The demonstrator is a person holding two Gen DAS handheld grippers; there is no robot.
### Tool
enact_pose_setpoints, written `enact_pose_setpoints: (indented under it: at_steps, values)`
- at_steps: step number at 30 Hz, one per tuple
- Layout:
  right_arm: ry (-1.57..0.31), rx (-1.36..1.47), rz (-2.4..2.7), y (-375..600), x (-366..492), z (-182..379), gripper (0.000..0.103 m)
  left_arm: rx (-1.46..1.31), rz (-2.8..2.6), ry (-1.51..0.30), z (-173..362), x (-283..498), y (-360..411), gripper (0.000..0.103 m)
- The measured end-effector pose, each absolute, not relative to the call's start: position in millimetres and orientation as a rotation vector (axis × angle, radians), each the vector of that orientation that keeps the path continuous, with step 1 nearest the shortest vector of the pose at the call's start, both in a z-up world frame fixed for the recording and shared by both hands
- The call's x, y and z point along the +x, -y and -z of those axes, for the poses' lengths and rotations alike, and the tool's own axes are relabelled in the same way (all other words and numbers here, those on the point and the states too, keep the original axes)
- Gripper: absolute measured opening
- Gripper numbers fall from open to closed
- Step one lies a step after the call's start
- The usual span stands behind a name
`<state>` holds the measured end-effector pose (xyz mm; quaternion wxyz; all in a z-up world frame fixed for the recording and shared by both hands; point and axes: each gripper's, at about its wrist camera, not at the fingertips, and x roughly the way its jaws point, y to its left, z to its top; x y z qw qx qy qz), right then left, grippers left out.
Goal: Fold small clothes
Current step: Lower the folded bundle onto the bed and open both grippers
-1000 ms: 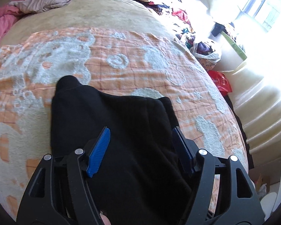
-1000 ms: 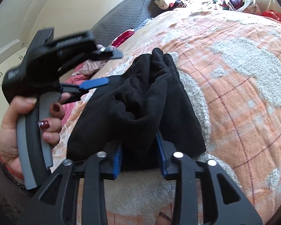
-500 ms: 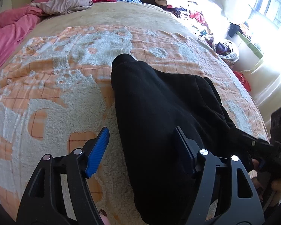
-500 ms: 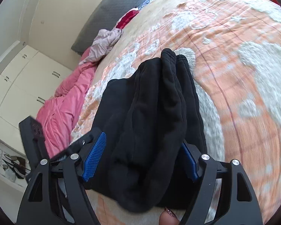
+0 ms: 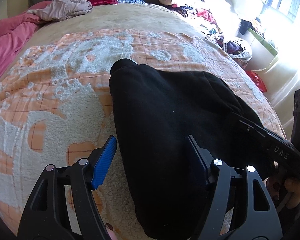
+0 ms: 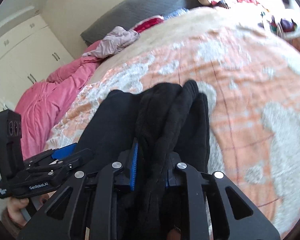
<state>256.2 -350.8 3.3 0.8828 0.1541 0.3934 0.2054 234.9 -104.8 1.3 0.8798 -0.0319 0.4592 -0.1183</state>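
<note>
A black fleece garment [image 5: 170, 120] lies folded on the orange and white bedspread [image 5: 60, 100]. My left gripper [image 5: 152, 160] is open over the garment's near left edge, one blue pad on the bedspread side, the other over the cloth. My right gripper [image 6: 150, 166] is shut on a bunched fold of the garment [image 6: 170, 120] at its near edge. The right gripper also shows at the right of the left wrist view [image 5: 270, 140], and the left gripper at the lower left of the right wrist view [image 6: 50, 170].
A pink quilt [image 5: 6, 40] and a pale crumpled garment [image 5: 66, 10] lie at the bed's far left. Piles of mixed clothes [image 5: 190, 6] and a basket [image 5: 238, 48] sit at the far right by the window. White wardrobes [image 6: 20, 50] stand beyond the bed.
My right gripper was shut on the garment, opened wide half a second ago, and is shut on a bunched fold again. My left gripper has shifted left off the cloth's middle and stays open.
</note>
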Motion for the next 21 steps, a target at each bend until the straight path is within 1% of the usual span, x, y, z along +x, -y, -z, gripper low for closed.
enact_pose_setpoints:
  at_steps: [2,4,7,9,16,17,19,20,21]
  values:
    - [-0.835,0.311,-0.417,355,257,1,0.018,-0.058,0.258,-0.963,-1,233,109,0.064]
    - [-0.910,0.336,-0.395,359,261,21,0.019,-0.039,0.258,-0.980,5,232,113,0.064]
    - [-0.942,0.466,-0.408,376,261,39,0.021,-0.046,0.260,-0.991,14,229,114,0.064]
    - [-0.942,0.516,-0.422,384,258,40,0.024,-0.069,0.258,-0.989,16,227,111,0.064]
    - [-0.932,0.531,-0.430,389,231,33,0.041,-0.068,0.272,-0.987,12,217,109,0.064]
    - [-0.935,0.545,-0.437,390,228,31,0.042,-0.065,0.274,-0.986,12,214,109,0.064]
    - [-0.949,0.569,-0.467,393,221,31,0.041,-0.066,0.282,-0.985,11,210,109,0.064]
    - [-0.953,0.568,-0.481,394,219,31,0.038,-0.072,0.284,-0.987,11,209,108,0.064]
    - [-0.946,0.558,-0.481,393,218,29,0.021,-0.080,0.287,-0.988,11,207,107,0.064]
